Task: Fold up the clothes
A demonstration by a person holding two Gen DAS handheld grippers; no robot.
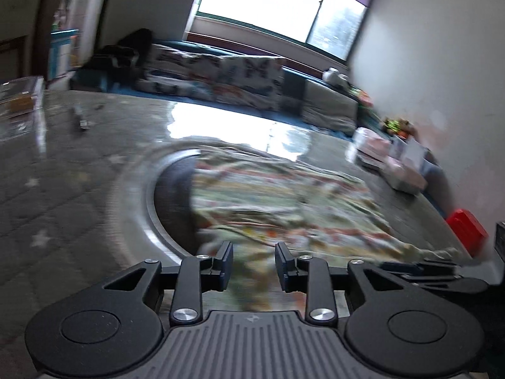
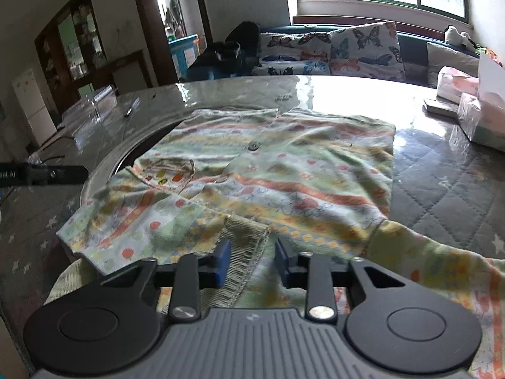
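Note:
A pastel striped pyjama top (image 2: 284,170) with a chest pocket (image 2: 170,173) and a dark button (image 2: 253,146) lies spread on the grey quilted table (image 2: 442,195), partly over a round metal-rimmed inset (image 1: 148,195). My right gripper (image 2: 254,260) is open low over the near edge, and a ribbed cuff (image 2: 249,246) lies between its fingers. The left wrist view is blurred. There my left gripper (image 1: 254,262) is open just above the top's (image 1: 277,195) near-left edge, with nothing pinched. In the right wrist view, the left gripper (image 2: 44,173) shows as a black bar at the far left.
Wrapped tissue packs and boxes (image 2: 473,110) stand at the table's right side, with a red box (image 1: 467,230) nearer. A clear plastic box (image 1: 19,101) and a small pen-like object (image 1: 79,118) lie far left. A sofa with butterfly cushions (image 2: 331,50) is behind the table.

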